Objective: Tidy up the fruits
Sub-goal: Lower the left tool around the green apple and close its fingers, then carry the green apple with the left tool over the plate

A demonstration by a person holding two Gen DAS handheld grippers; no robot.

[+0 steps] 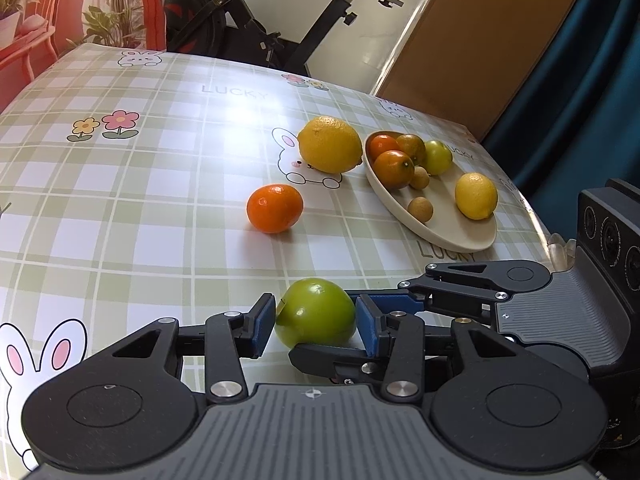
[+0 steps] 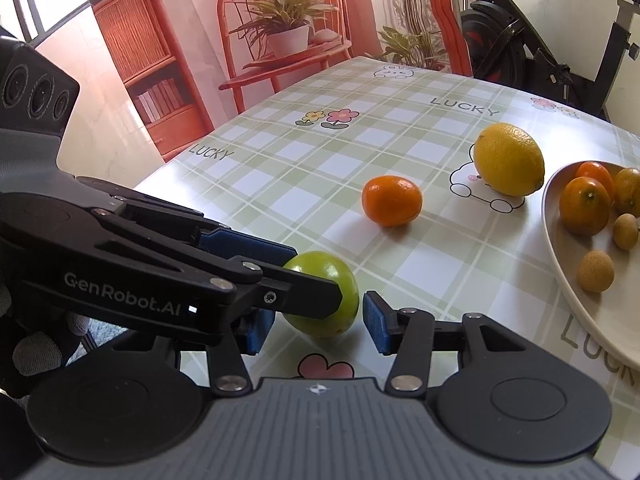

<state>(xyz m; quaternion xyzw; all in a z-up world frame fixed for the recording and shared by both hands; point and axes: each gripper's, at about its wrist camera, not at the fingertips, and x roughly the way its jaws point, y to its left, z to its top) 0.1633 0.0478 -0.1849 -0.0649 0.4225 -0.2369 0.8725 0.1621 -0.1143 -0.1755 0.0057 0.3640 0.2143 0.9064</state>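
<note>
The green fruit (image 1: pixel 316 312) rests on the bench (image 1: pixel 160 200), directly between the blue pads of the left claw (image 1: pixel 316 322). Both pads sit against its flanks; the left claw is partly closed and appears to grip the fruit, which is near-round with no marked long axis.

The right claw (image 2: pixel 320 322) lies just beside the same fruit. Its jaws are partly apart: the right pad stands clear of the fruit, and the left pad is hidden behind the left claw's finger, so contact there cannot be confirmed. The left claw is the nearer one.

Ahead and to the right of the left claw stands the oval cream dish (image 1: pixel 448 236). It holds three orange-red fruits, one green fruit, a lemon and two small tan fruits. Ahead, loose on the bench, lie a mandarin (image 1: pixel 275 208) and, touching the dish rim, a large lemon (image 1: pixel 330 144).
</note>
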